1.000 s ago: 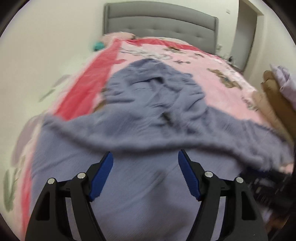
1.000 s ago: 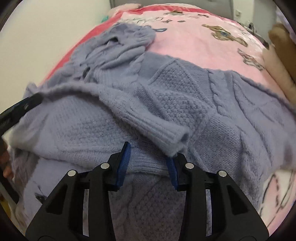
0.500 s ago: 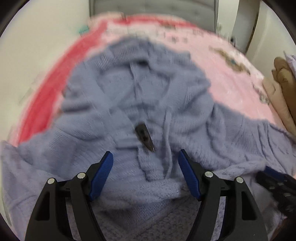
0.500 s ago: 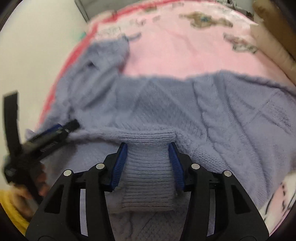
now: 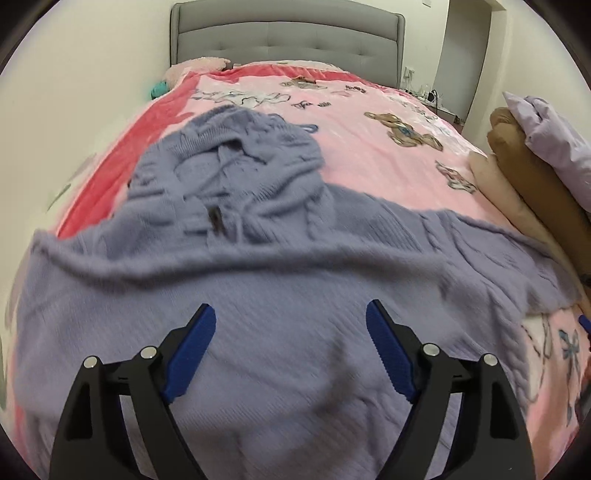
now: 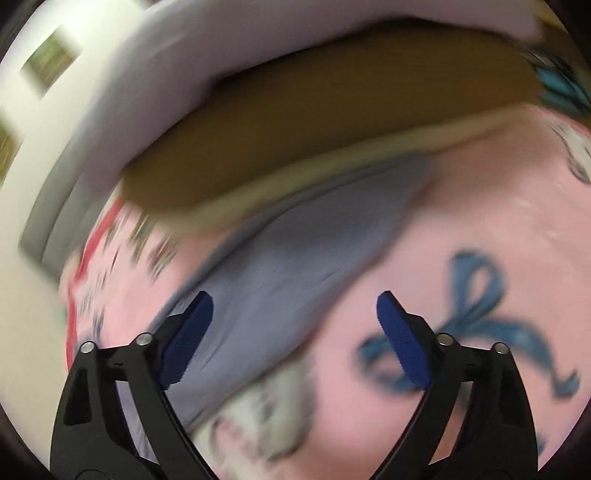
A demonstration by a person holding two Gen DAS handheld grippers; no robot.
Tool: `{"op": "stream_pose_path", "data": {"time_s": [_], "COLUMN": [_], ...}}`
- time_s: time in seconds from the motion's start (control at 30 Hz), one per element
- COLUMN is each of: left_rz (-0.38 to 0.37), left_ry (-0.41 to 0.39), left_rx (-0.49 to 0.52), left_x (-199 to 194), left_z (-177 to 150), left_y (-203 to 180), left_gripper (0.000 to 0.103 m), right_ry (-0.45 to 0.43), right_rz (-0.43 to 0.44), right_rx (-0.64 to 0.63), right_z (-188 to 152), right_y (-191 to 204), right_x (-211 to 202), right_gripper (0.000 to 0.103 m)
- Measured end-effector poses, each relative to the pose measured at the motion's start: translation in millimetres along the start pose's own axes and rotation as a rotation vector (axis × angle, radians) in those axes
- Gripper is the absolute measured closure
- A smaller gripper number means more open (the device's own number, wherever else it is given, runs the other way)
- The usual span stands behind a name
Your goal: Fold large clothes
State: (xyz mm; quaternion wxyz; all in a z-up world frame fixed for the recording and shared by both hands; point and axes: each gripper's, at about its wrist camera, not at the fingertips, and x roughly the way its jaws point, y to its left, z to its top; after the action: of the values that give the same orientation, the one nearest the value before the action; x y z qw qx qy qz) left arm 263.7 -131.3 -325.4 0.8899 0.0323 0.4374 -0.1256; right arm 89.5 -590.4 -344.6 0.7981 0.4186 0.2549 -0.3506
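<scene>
A bedroom, with a bed under a pink blanket printed with teddy bears and blue bows [image 5: 388,155] that serves as the folding surface. Nearest in the left wrist view, the left gripper [image 5: 290,347] hovers over the body of a lavender cable-knit hooded sweater [image 5: 280,295], its jaws opening with nothing pinched between them. The right gripper [image 6: 294,332], in a badly blurred view, is likewise opening and empty, above the sweater's edge where it meets bare blanket. Beyond, one sleeve lies folded across the chest, and the hood is bunched toward the grey padded headboard [image 5: 288,33]. A stack of folded tan and pale garments [image 5: 524,177] sits at the right. Next, I judge, pinch the remaining spread edge low, both layers together, and carry it flat across.
</scene>
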Motion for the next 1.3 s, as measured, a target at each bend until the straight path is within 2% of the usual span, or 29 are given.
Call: {"op": "stream_pose_path", "data": {"time_s": [0.07, 0.2, 0.27, 0.37, 0.4, 0.43, 0.5, 0.6, 0.73, 0.8, 0.87, 0.97, 1.03, 1.13, 1.23, 1.27, 1.3], "left_rz": [-0.008, -0.033, -0.03, -0.027, -0.035, -0.039, -0.038, -0.028, -0.038, -0.038, -0.034, -0.022, -0.009, 0.025, 0.08, 0.099, 0.122], "left_ry": [0.011, 0.04, 0.055, 0.059, 0.065, 0.07, 0.081, 0.083, 0.069, 0.057, 0.046, 0.008, -0.019, -0.056, -0.03, -0.02, -0.009], "left_rx": [0.007, 0.024, 0.044, 0.068, 0.073, 0.076, 0.086, 0.103, 0.086, 0.08, 0.075, 0.052, 0.024, -0.006, 0.004, 0.009, 0.016], "left_x": [-1, -3, -2, -4, -4, -4, -2, -2, -7, -10, -14, -28, -44, -70, -90, -95, -102], "left_z": [-6, -18, -25, -30, -32, -33, -37, -38, -32, -27, -22, -13, -8, -4, -11, -16, -22], "left_y": [-10, -29, -41, -51, -55, -57, -61, -64, -60, -56, -50, -33, -10, 31, 77, 92, 110], "left_gripper": [0.02, 0.02, 0.02, 0.02, 0.02, 0.02, 0.02, 0.02, 0.02, 0.02, 0.02, 0.02, 0.02, 0.02, 0.02, 0.02, 0.02], "right_ry": [-0.019, -0.013, 0.029, 0.034, 0.03, 0.048, 0.086, 0.055, -0.038, -0.068, -0.05, -0.007, 0.004, 0.036, 0.123, 0.138, 0.166], "right_rz": [-0.02, -0.133, -0.127, -0.115, -0.081, -0.031, 0.017, 0.073, 0.228, 0.322, 0.415, 0.616, 0.708, 0.811, 0.904, 0.92, 0.95], "right_rx": [0.046, 0.045, 0.061, 0.04, 0.028, 0.016, -0.003, -0.056, -0.265, -0.418, -0.539, -0.707, -0.84, -0.974, -1.097, -1.123, -1.161], "right_z": [19, 46, 52, 56, 57, 58, 54, 50, 34, 18, 1, -35, -68, -115, -189, -199, -228], "right_y": [-21, -40, -47, -47, -44, -41, -34, -10, 64, 118, 172, 251, 297, 346, 398, 399, 411], "right_x": [12, 42, 60, 73, 75, 79, 81, 63, -4, -42, -66, -98, -116, -129, -127, -133, -132], "right_gripper": [0.022, 0.022, 0.022, 0.025, 0.045, 0.071, 0.091, 0.093, 0.093, 0.093, 0.093, 0.093, 0.093, 0.093, 0.093, 0.093, 0.093]}}
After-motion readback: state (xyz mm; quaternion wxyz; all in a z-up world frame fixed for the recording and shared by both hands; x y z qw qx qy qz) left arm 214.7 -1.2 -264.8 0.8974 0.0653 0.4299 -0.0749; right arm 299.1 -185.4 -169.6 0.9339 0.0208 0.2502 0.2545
